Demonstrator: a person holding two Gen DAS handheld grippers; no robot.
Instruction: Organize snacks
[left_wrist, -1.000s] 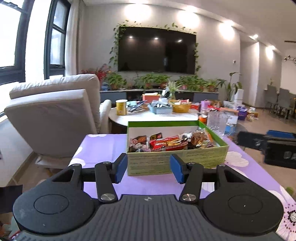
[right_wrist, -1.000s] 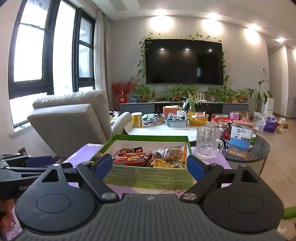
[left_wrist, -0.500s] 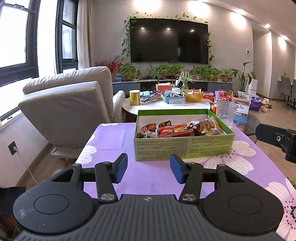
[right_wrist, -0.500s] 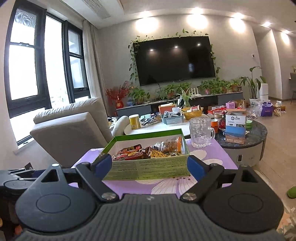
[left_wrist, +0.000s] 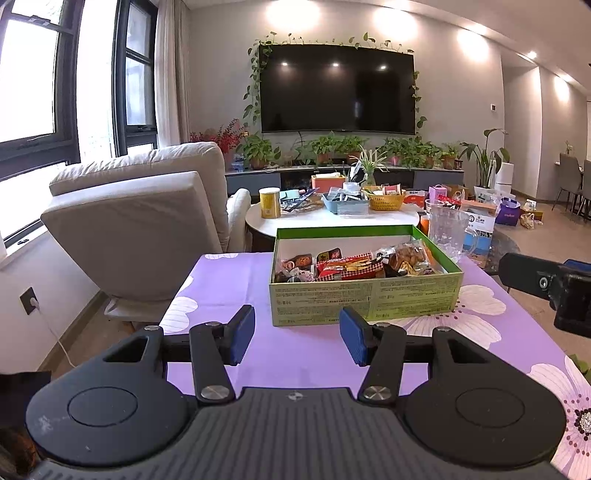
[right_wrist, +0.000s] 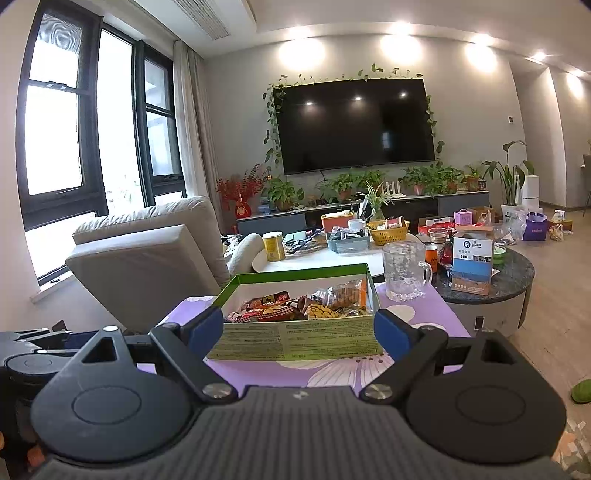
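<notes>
A green cardboard box sits on the purple flowered tablecloth, filled with wrapped snacks. My left gripper hovers over the cloth just short of the box's front wall, open, with nothing between its blue pads. The right gripper's body shows at the right edge of this view. In the right wrist view, my right gripper is open too, and its pads frame the box from the near side without touching it. The snacks lie packed inside. The left gripper's body is at the lower left.
A glass mug stands on the cloth just behind the box's right corner. A beige armchair is to the left. Beyond are a cluttered white round table and a dark round table.
My left gripper has drawn back from the box, which now looks smaller and farther. The right gripper's body has come into the left wrist view. Both grippers stay open.
</notes>
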